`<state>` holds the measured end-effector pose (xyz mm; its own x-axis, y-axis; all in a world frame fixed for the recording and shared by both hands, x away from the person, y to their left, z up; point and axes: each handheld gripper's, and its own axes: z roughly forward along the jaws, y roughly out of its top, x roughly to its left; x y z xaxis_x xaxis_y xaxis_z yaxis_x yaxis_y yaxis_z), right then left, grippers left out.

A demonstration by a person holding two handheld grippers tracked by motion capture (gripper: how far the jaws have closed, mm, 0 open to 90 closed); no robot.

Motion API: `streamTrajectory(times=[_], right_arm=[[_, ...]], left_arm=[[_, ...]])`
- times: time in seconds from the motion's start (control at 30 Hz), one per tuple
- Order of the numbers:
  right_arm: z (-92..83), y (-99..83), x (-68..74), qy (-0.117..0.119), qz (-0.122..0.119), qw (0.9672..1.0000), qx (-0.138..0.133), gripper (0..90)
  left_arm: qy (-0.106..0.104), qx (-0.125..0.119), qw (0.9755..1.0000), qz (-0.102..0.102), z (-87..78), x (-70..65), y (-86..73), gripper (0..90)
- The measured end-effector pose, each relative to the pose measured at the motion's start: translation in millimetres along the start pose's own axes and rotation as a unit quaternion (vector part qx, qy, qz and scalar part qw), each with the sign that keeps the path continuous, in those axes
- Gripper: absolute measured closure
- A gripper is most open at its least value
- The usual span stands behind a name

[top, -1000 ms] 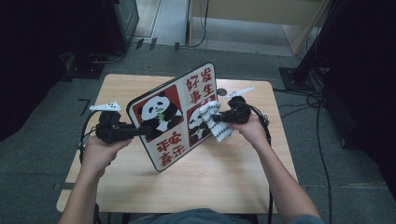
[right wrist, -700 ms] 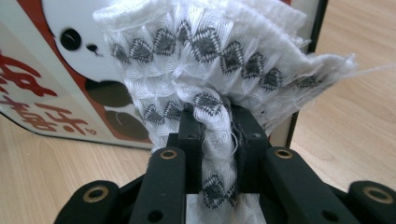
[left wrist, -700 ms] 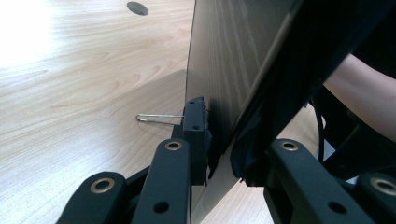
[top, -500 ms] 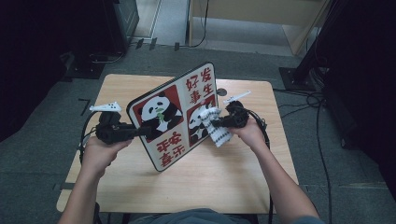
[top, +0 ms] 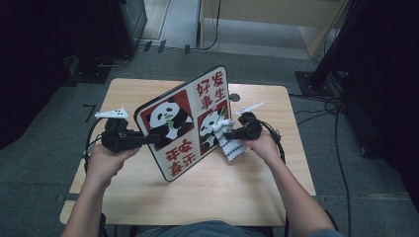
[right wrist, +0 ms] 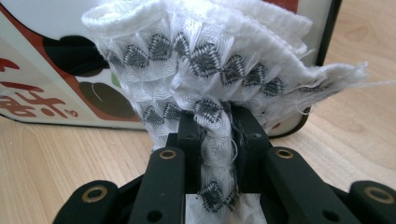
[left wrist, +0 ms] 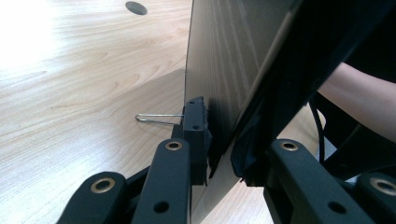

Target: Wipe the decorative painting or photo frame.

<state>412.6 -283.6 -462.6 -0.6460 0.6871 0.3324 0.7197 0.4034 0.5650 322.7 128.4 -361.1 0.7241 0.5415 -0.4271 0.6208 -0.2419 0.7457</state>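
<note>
A board (top: 183, 123) printed with pandas and red characters stands tilted on its lower edge on the wooden table (top: 247, 197). My left gripper (top: 148, 139) is shut on its left edge. In the left gripper view the jaws (left wrist: 219, 149) pinch the thin panel, whose plain back (left wrist: 224, 60) rises ahead. My right gripper (top: 230, 134) is shut on a white cloth (top: 231, 145) with grey diamond bands and presses it to the lower right of the board's face. Seen from the right gripper view, the bunched cloth (right wrist: 210, 56) fans out above the jaws (right wrist: 215, 126) in front of the board (right wrist: 37, 93).
A thin wire prop (left wrist: 156, 117) juts from the board's back onto the table. A round hole (top: 234, 97) sits in the tabletop behind the board. Cables (top: 341, 108) trail over the grey floor to the right. Dark cabinets (top: 123, 24) stand beyond the table.
My right gripper has slid the cloth down the board's face, towards its lower right part. The left gripper and the board have stayed in place.
</note>
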Motion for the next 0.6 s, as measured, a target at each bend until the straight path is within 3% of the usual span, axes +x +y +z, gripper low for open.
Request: streamTrajectory(times=[0.6], right_arm=[[19.3,-12.4,-4.4,0.003,0.008,0.9992,0.039,76.5]], left_arm=[[-0.002,-0.001,1.0,0.002,0.5,-0.2,-0.3,76.7]])
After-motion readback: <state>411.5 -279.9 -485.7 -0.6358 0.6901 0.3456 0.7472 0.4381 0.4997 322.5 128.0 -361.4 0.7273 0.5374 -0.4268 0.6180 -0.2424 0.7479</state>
